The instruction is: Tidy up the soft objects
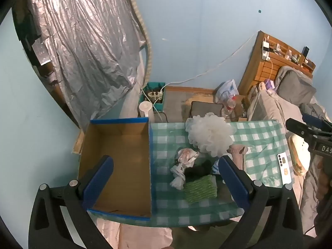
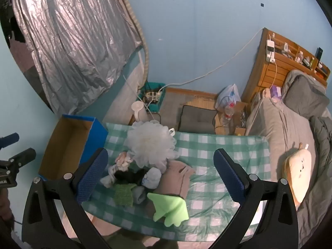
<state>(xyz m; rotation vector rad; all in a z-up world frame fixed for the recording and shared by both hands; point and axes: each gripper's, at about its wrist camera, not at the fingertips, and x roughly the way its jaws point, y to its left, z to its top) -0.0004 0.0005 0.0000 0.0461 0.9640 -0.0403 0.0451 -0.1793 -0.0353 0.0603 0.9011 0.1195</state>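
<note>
With both the left claw (image 1: pixel 166 183) and right claw (image 2: pixel 160 176) spread wide and empty, grabbing the tangled pile (image 2: pixel 143 176) could drag several pieces off the counter (image 2: pixel 217 145) instead of into the box (image 1: pixel 118 166).

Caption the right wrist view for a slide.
Open right tongs hover over piled soft items beside a white mesh pouf; blue cardboard box sits empty.

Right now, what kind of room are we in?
Most likely a bedroom: there is a bed with a grey pillow, a wooden headboard, and a plush toy lying on it.

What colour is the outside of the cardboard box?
Blue; the box shows it best in the left wrist view.
</note>
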